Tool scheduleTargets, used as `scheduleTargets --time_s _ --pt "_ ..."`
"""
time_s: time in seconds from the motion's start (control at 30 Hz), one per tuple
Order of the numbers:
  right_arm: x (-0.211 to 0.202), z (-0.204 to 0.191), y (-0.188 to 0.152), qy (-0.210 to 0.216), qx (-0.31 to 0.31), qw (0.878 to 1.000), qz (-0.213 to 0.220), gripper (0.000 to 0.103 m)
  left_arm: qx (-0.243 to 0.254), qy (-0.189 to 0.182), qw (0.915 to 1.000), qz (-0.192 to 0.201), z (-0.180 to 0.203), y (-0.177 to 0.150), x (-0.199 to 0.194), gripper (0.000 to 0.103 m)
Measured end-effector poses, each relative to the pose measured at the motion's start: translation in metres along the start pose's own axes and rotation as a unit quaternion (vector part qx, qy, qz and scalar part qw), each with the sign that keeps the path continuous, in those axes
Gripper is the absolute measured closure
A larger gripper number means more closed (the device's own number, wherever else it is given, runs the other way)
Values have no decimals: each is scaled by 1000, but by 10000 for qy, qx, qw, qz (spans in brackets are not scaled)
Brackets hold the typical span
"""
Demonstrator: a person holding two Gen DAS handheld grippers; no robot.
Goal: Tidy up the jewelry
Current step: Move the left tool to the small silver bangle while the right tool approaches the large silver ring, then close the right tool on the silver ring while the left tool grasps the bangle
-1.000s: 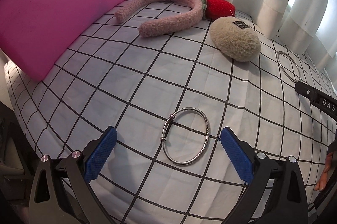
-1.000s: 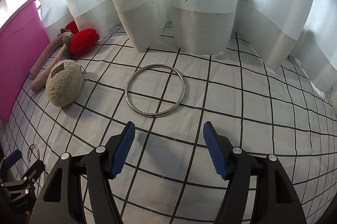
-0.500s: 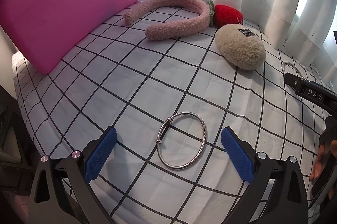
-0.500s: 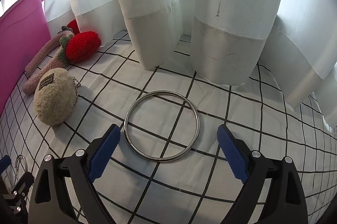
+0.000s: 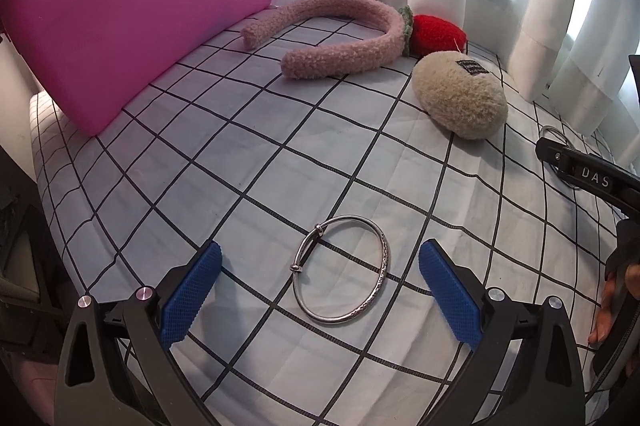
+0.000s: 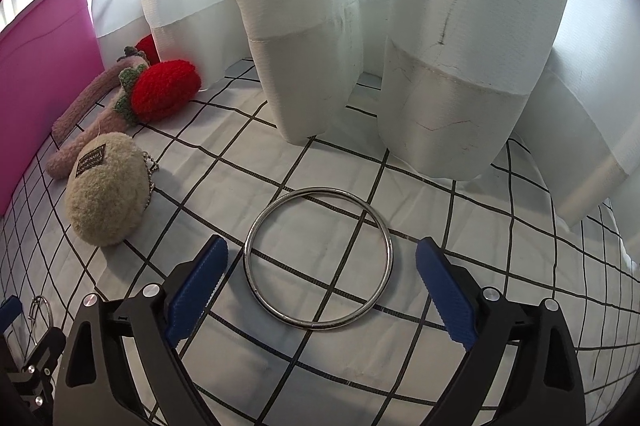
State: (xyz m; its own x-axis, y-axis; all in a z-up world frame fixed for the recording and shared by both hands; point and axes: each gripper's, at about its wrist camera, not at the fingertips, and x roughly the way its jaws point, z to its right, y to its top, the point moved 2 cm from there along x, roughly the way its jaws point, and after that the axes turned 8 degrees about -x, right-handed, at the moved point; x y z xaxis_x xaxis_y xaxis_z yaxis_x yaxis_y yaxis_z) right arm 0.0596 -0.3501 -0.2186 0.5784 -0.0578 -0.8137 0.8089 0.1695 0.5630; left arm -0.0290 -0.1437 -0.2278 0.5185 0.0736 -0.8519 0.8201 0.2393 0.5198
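Note:
A silver bangle with a clasp point(image 5: 374, 294) lies flat on the checked cloth, between the blue pads of my left gripper point(image 5: 320, 296), which is open and empty. A larger plain silver ring point(image 6: 252, 258) lies between the pads of my right gripper point(image 6: 322, 290), also open and empty. The small bangle also shows at the far left of the right wrist view point(image 6: 39, 311). The right gripper's black body point(image 5: 588, 178) shows at the right of the left wrist view, covering most of the large ring.
A pink bin point(image 5: 132, 26) stands at the left. A pink fuzzy headband point(image 5: 344, 38), a red knitted strawberry point(image 5: 438, 32) and a beige fuzzy pouch point(image 5: 460, 98) lie at the back. White curtains point(image 6: 460, 66) hang behind the cloth.
Both grippers have moved forward and lower toward their rings. The right gripper has opened wider and now straddles the large ring. The rings have not moved.

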Motion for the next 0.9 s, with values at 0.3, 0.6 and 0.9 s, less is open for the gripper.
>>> scheduleTargets --time_s 0.3,0.6,0.9 --pt "-6 -8 -3 31 -79 9999 117 32 344 -268 9990 71 11 -1 -9 56" --pt "-18 -17 -8 79 -88 9997 191 32 376 -253 9990 38 6 5 -12 60" --pt "-45 -28 -8 127 -104 9993 328 32 448 -288 9979 368 -3 26 -41 60"
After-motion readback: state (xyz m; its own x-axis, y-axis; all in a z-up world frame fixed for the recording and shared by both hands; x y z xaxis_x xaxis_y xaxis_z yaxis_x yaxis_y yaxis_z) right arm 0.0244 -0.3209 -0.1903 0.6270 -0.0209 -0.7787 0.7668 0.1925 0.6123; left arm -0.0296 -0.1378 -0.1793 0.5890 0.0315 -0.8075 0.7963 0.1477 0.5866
